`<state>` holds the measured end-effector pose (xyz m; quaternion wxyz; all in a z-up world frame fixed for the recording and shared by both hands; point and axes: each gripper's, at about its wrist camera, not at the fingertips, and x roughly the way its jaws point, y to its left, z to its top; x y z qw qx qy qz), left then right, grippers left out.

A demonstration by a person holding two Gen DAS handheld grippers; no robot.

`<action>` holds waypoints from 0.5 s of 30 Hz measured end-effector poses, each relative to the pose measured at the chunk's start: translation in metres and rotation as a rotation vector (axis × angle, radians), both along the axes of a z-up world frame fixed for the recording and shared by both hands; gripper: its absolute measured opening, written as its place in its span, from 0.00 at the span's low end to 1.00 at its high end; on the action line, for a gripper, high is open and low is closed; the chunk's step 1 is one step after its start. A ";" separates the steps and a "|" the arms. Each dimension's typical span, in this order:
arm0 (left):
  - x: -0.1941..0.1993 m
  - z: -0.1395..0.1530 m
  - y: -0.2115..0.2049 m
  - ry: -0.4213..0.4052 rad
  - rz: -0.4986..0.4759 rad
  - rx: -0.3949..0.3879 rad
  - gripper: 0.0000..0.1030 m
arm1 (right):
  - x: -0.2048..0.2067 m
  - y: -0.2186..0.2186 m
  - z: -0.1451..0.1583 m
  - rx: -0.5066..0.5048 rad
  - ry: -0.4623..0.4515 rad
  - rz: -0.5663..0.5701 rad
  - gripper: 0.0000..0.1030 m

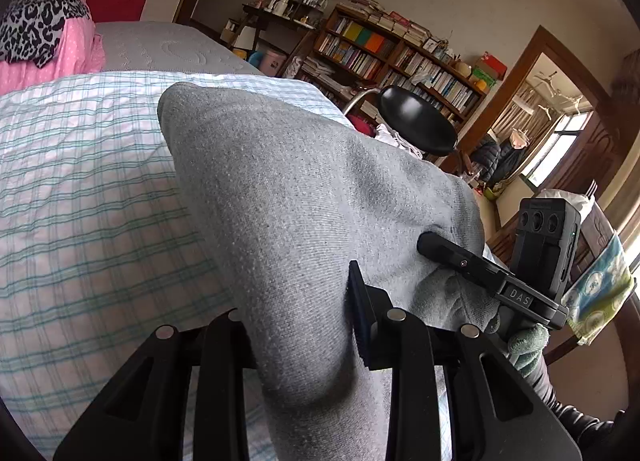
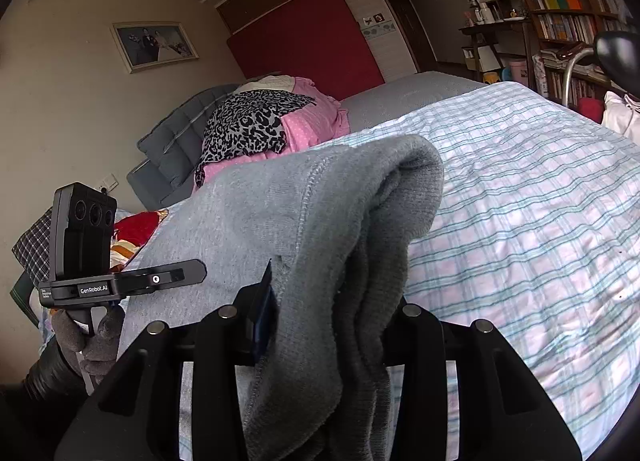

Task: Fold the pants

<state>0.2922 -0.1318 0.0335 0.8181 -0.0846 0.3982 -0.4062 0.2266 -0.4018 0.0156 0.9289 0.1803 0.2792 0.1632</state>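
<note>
The grey pants are lifted above the plaid bed sheet. My left gripper is shut on a thick fold of the pants, which drapes over its fingers. My right gripper is shut on the other end, where the ribbed waistband or cuff bunches between its fingers. In the left wrist view the right gripper grips the cloth at the right. In the right wrist view the left gripper holds the cloth at the left. The pants hang stretched between both.
A pile of pink and leopard-print bedding lies at the head of the bed. A black stool and a bookshelf stand beside the bed. A red headboard panel is behind.
</note>
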 end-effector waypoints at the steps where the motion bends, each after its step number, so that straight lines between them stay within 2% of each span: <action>1: 0.010 -0.003 -0.006 0.003 -0.002 0.001 0.29 | 0.010 -0.004 -0.002 -0.005 0.008 -0.004 0.39; 8: 0.073 -0.037 -0.029 0.055 -0.003 -0.007 0.29 | 0.073 -0.022 -0.029 -0.016 0.092 -0.041 0.39; 13: 0.098 -0.068 -0.041 0.117 0.004 0.012 0.29 | 0.092 -0.036 -0.061 0.021 0.182 -0.061 0.42; 15: 0.101 -0.075 -0.043 0.119 0.004 0.009 0.33 | 0.094 -0.041 -0.065 0.042 0.197 -0.066 0.44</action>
